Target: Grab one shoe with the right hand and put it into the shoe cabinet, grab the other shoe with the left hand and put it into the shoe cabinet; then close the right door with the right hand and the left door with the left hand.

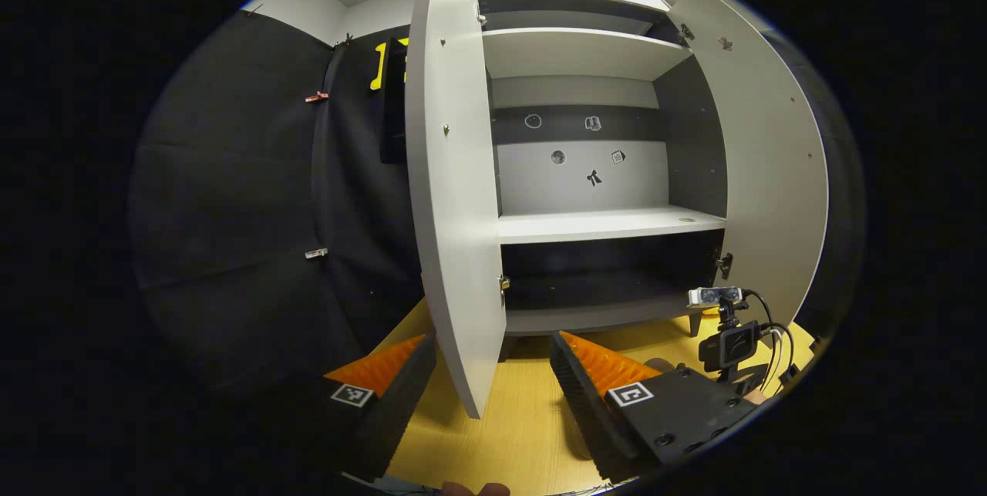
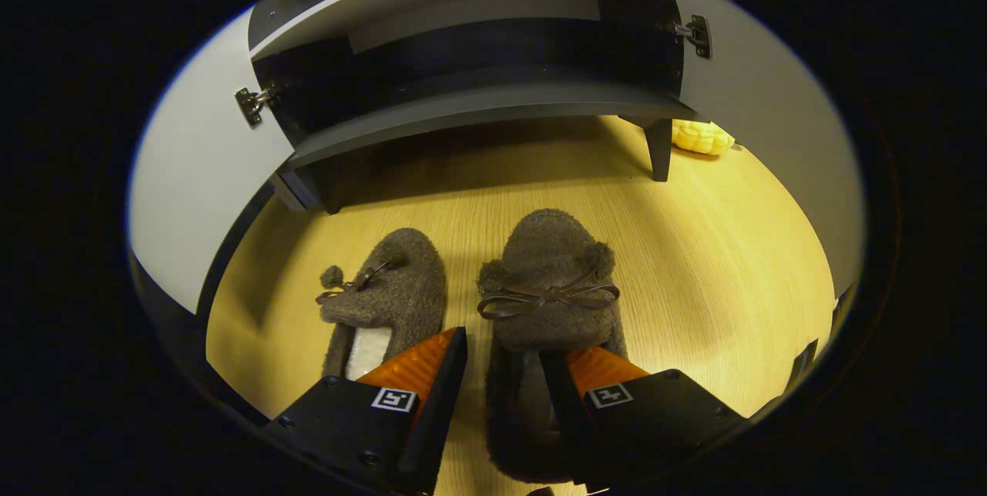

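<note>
Right gripper view: two fuzzy brown slippers lie side by side on the wooden floor at centre frame, toes toward the shoe cabinet [image 2: 478,106] across the top of the frame. The right gripper [image 2: 501,369] stands at the bottom of the frame with its jaws parted around the near wall of the right-hand slipper [image 2: 547,280]; one finger sits inside the opening, the other outside, between the two slippers. Whether the fingers already press on the wall cannot be told. The left-hand slipper [image 2: 393,288] lies just beside it, untouched. A small yellow object [image 2: 700,137] rests on the floor at upper right, near a cabinet leg.

Left gripper view: the left gripper [image 1: 490,372] hangs at the bottom of the frame, jaws wide apart and holding nothing, with the lower edge of the left door [image 1: 451,195] between them in the picture. Both the left door and the right door [image 1: 771,164] stand open. The shelves [image 1: 601,224] hold no shoe. The other gripper's camera rig shows at lower right.

Progress, as judged: the task is at its first step, the grasp of the first shoe. Both placements and both door closings remain.
</note>
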Tool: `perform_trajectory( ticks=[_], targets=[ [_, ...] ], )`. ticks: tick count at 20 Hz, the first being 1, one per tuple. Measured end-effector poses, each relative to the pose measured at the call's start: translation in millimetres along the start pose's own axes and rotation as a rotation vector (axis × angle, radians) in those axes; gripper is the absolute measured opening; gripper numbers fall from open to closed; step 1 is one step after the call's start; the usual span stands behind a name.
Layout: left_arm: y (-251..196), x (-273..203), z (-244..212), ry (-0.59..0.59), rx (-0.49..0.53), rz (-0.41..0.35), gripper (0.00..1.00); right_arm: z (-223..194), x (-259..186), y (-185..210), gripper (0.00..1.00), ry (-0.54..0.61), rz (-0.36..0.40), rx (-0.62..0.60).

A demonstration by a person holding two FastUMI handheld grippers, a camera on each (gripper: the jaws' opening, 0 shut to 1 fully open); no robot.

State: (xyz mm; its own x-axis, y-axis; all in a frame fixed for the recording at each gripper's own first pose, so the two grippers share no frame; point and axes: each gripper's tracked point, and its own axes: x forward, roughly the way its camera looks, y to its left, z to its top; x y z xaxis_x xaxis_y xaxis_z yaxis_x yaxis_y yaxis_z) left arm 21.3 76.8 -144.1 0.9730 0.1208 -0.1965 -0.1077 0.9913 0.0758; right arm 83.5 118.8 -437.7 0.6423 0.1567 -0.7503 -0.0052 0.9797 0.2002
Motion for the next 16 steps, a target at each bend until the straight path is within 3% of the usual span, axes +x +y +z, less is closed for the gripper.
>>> perform_trajectory(
  ticks=[3,4,5,7,8,16],
  targets=[
    [2,0,-5,0.009,0.01,0.001,0.94,5,15,-7,0.57,-0.041,-0.065,-0.005],
    [1,0,-6,0.013,0.012,0.0,0.94,7,18,-8,0.39,-0.06,-0.075,-0.005],
    [2,0,-8,0.016,0.014,0.0,0.94,9,19,-7,0.29,-0.071,-0.073,-0.001],
    [2,-1,-10,0.022,0.013,0.001,0.94,9,22,-7,0.22,-0.094,-0.07,-0.01],
    [2,-1,-10,0.024,0.008,0.0,0.94,12,18,-7,0.1,-0.103,-0.067,-0.015],
    [-2,-3,-11,0.035,-0.015,-0.011,0.94,45,-31,-12,0.1,-0.149,-0.007,-0.001]
  ],
)
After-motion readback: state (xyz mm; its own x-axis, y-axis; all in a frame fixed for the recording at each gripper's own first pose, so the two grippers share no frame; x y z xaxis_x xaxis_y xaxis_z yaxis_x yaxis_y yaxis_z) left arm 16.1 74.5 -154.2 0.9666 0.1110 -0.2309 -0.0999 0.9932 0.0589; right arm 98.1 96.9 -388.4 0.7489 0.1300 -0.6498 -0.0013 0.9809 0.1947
